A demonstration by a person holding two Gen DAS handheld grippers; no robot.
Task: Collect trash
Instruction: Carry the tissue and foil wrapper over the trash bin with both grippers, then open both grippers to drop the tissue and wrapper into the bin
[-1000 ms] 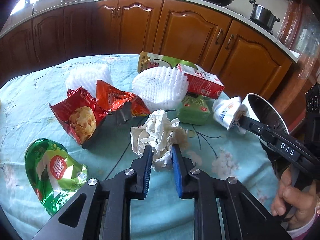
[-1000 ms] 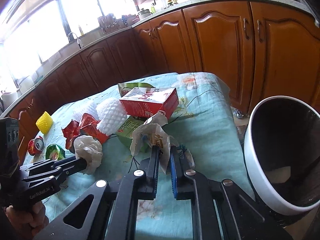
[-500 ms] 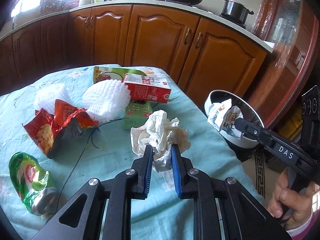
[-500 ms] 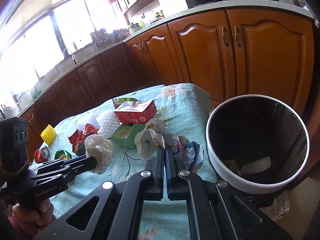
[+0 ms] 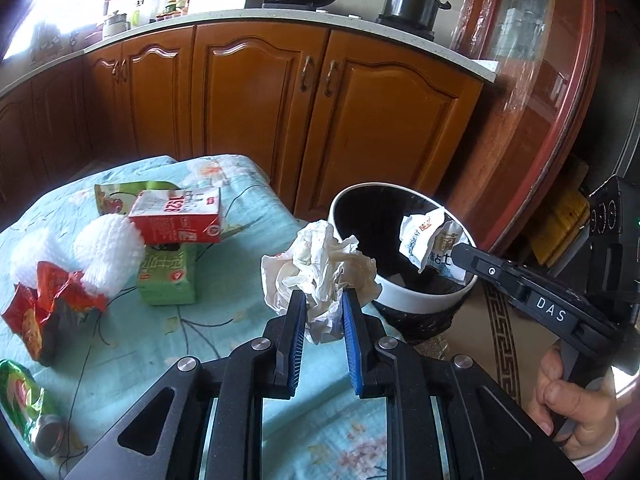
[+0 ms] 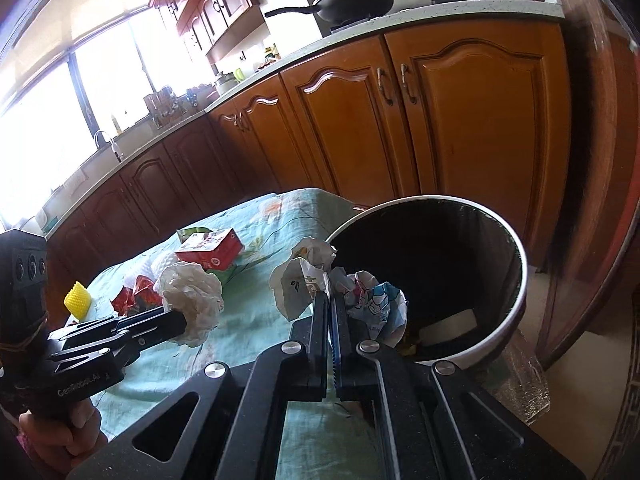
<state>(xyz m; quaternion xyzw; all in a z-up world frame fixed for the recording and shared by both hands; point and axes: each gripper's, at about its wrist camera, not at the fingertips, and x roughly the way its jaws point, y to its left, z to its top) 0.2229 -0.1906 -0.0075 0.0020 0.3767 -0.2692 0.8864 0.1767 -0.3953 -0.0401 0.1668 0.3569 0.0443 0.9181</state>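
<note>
While our left gripper (image 5: 322,300) clamps a crumpled white tissue wad (image 5: 320,270) and our right gripper (image 6: 331,300) pinches a printed paper wrapper (image 6: 374,300) over the white-rimmed bin (image 6: 516,300), cartons, foam nets and snack bags remain on the table (image 5: 224,320).

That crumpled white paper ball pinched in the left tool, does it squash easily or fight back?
Probably it squashes: the crumpled white paper ball bulges out loosely around the left tool, whose blue pads stand close together on it. It looks light, since a pinch on its lower part holds it. Once released over the bin it would likely drop softly, not roll far.
</note>
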